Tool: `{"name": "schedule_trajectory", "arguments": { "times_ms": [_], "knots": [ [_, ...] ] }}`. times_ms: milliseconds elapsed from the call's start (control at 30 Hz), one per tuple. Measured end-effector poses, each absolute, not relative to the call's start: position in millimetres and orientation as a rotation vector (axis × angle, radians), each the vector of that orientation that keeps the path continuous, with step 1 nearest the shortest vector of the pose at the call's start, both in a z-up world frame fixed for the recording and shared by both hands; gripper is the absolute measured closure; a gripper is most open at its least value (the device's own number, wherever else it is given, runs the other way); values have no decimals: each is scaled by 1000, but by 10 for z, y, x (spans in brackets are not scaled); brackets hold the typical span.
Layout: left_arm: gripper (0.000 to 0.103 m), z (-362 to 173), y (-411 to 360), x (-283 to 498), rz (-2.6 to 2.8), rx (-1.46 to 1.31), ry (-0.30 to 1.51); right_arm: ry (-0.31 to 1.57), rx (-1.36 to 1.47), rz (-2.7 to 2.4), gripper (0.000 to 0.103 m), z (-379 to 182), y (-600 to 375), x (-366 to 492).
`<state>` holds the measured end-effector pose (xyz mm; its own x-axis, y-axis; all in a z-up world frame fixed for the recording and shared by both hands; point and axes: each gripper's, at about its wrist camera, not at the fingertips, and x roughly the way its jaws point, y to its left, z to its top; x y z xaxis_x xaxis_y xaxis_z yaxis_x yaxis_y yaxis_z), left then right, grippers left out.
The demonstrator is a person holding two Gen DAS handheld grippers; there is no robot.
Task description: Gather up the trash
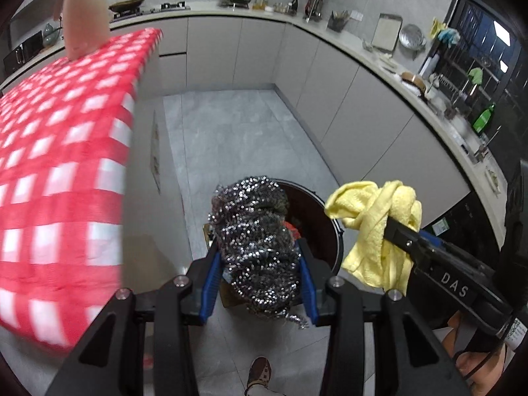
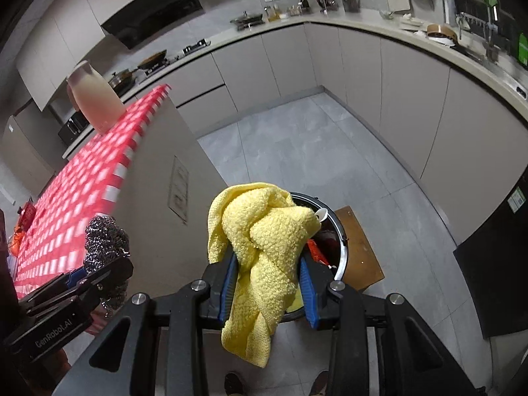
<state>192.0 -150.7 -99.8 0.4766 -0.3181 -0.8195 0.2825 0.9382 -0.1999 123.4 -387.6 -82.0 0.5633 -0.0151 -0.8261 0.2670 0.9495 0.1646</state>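
And there it was: the scourer [image 1: 255, 244], a tangle of steel wool, clamped between the blue pads of the left tongs [image 1: 259, 283], and the yellow cloth [image 2: 264, 247] clamped just as firmly in the right tongs [image 2: 269, 283]. Both pieces of trash hung in the air, off the surface, and right beyond the tips of each pair sat the bin [image 2: 340, 250], round, dark and open-mouthed on the floor. That looked like the reason for the hold: both tongs pointed down and forward so a release would drop straight in. Inside the bin something red and a white spoon-like piece [image 2: 321, 214] showed already, so the collecting seemed well along. The bin stood on or against a brown board [image 2: 359, 247]; which, I couldn't tell.

To the left of the tongs ran the surface [image 2: 82, 191] under a red-and-white checked cloth, blurred, with a pale jug [image 2: 94, 99] at its far end and a small red item near the close end. Ahead lay grey floor tiles [image 1: 231, 125], then beige cabinets wrapping the room, with a hob, pans and bottles along the worktop [image 1: 346, 38] and a dish rack to the right.
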Motion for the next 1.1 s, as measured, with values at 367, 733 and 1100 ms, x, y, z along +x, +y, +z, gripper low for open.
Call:
{"name": "schedule_trajectory", "arguments": {
  "times_ms": [367,733,1100],
  "knots": [
    [34,-1686,-1955,2345,-299,73,1075,1034,249,-144,40,-1516,-4219,1782],
    [33,-1088,-1943,2301,-265,49,1011,943,236,-183,40,-1030,-4440,1625],
    [27,-170,-1560,1695,-222,-17,908,1001,206,-43,40,-588,-3972,1272]
  ]
}}
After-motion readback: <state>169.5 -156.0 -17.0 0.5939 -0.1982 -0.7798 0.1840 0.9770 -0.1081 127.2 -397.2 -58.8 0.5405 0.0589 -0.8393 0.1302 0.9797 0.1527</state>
